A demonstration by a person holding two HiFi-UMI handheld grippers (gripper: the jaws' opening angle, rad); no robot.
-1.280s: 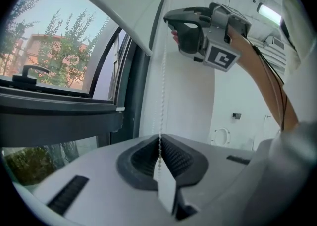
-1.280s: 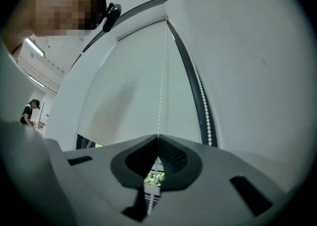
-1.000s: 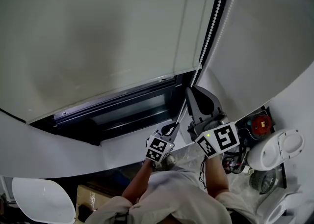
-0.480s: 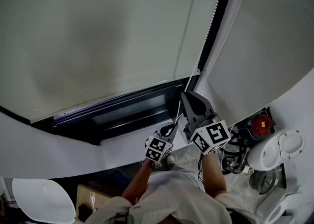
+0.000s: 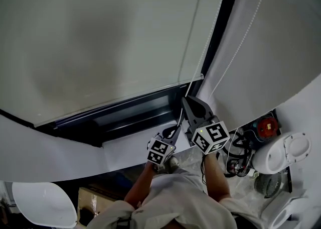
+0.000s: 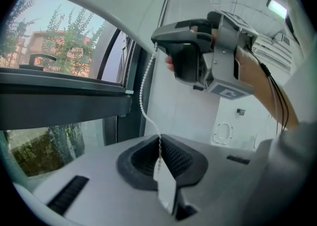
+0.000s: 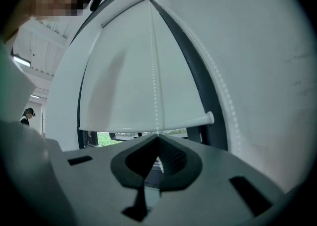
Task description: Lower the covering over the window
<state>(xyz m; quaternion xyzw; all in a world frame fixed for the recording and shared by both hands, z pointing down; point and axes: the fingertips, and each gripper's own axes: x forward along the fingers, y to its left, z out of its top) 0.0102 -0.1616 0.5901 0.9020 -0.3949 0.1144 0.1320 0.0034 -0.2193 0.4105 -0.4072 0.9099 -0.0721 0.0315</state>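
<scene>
Hanging along the right edge of the window (image 5: pixel 131 114), the bead chain (image 5: pixel 212 22) is pinched in the closed jaws of the right gripper (image 5: pixel 184 100) and, just below, the left gripper (image 5: pixel 176 129), while the blind (image 5: pixel 100 37) covers all but the window's bottom strip.

A dark-framed window (image 5: pixel 125 116) is lying beyond the jaws, with trees (image 6: pixel 72 41) showing outside. A white wall (image 5: pixel 281 37) is rising to their right, and a toilet (image 5: pixel 283 153) is standing below.
</scene>
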